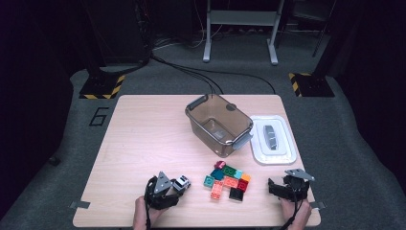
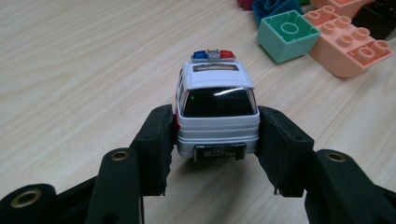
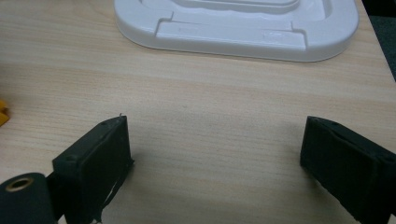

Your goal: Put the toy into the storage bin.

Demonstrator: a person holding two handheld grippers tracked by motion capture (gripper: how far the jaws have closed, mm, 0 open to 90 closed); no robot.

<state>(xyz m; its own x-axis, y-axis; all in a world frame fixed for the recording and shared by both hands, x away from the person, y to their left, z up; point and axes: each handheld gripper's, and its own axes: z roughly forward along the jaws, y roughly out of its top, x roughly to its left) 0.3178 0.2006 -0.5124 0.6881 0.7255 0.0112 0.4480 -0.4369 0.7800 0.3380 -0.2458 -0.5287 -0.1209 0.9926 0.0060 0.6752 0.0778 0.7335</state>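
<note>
Item one: my left claw [image 2: 217,140] is sitting low on the worktop [image 1: 143,139], its two black jaws closing against the sides of a white toy police car [image 2: 215,109]. The pads are touching the car's rear flanks; the car is resting on its wheels, its rear facing me, its red-and-blue light bar on the far end of the roof. In the high view the same left claw [image 1: 173,188] is showing at the near left of the worktop with the car [image 1: 181,182] at its tip.

Item two: just ahead and to the right of that claw, a cluster of toy bricks [image 1: 229,179] is lying. Nearest is a teal brick [image 2: 288,35], touching a salmon-pink brick [image 2: 348,44] beside it; darker bricks are lying behind.

Item three: my right claw [image 3: 215,163] is hovering close over bare wood, its jaws standing wide apart and gripping nothing. In the high view this right claw [image 1: 273,186] is sitting to the right of the bricks.

Item four: ahead of the right claw, a white lid [image 3: 238,21] is lying flat on the worktop, well apart from the jaws.

Item five: farther out, left of the lid and just beside it, a clear brown bin [image 1: 219,123] is standing open.
</note>
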